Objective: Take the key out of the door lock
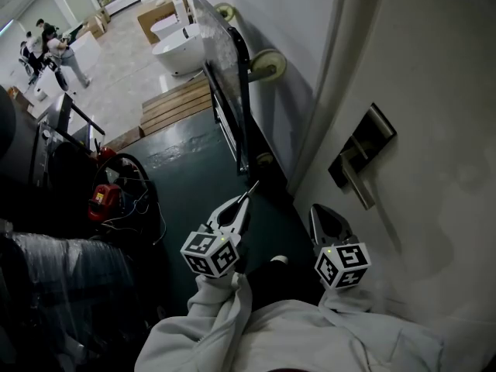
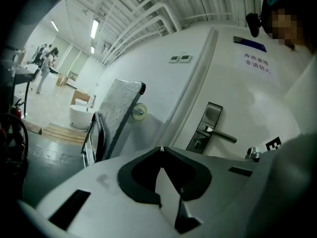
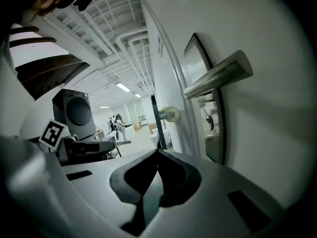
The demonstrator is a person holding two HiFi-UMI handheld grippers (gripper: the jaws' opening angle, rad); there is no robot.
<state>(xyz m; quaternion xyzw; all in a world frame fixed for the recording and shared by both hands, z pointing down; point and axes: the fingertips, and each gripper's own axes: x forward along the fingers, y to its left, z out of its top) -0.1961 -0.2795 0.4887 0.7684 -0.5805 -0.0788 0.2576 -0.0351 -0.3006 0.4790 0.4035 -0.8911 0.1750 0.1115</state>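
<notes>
The white door (image 1: pixel 434 91) fills the right of the head view, with a dark metal lock plate (image 1: pixel 364 142) and a lever handle (image 1: pixel 358 178). In the right gripper view the handle (image 3: pixel 218 76) sticks out above a small keyhole cylinder (image 3: pixel 210 121); whether a key is in it is too small to tell. The left gripper view shows the lock plate (image 2: pixel 209 125) farther off. My left gripper (image 1: pixel 249 194) is shut and empty, left of the door. My right gripper (image 1: pixel 315 211) is shut and empty, just below the handle, apart from it.
A flat metal cart (image 1: pixel 225 76) with cream wheels (image 1: pixel 267 64) leans upright on the wall left of the door. Wooden pallets (image 1: pixel 174 103) and a white tub (image 1: pixel 178 49) lie beyond. A red machine (image 1: pixel 105 196) with cables sits at left. People (image 1: pixel 54 49) stand far off.
</notes>
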